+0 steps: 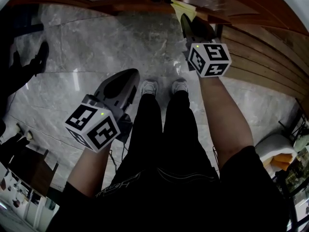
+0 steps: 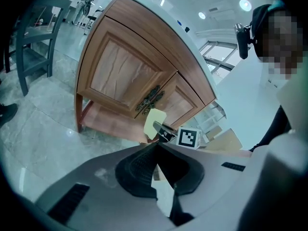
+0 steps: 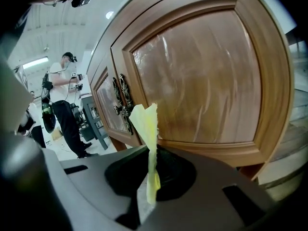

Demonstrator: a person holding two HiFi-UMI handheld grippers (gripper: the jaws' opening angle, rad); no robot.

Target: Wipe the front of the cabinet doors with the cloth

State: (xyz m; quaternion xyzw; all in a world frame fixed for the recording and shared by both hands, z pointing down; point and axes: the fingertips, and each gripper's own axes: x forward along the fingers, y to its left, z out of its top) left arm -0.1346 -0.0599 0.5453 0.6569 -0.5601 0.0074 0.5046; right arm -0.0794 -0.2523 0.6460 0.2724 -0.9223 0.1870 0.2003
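Nearby: a dark chair [image 2: 33, 37] stands well off the left end of the cabinet [image 2: 130, 76]; a second person [image 3: 67, 105] in a white top and black trousers stands beyond the cabinet's far end.
In the way: the wearer's legs [image 1: 164, 129] in black trousers and pale shoes [image 1: 149, 87] are planted on the floor in front of the cabinet, between the two grippers.
Cloth: the yellow cloth [image 3: 147, 124] stands up from the right gripper [image 3: 153, 160], just before the lower rail of the cabinet door [image 3: 202, 76] and beside the dark metal handles [image 3: 122, 102]; contact with the wood cannot be judged.
Pose, right gripper: jaws pinched on the cloth's lower part; forearm stretched forward to the cabinet, marker cube on top.
Pose, left gripper [image 2: 156, 147]: jaws closed on each other at the tips, holding nothing; held low by the wearer's thigh, farther from the cabinet than the right one, pointing toward it.
Surface: the floor [image 1: 96, 42] before the cabinet is glossy grey veined stone tile.
Room: a bright open hall; ceiling lights [image 2: 245, 4] and large windows [image 2: 216, 52] show past the cabinet's right end.
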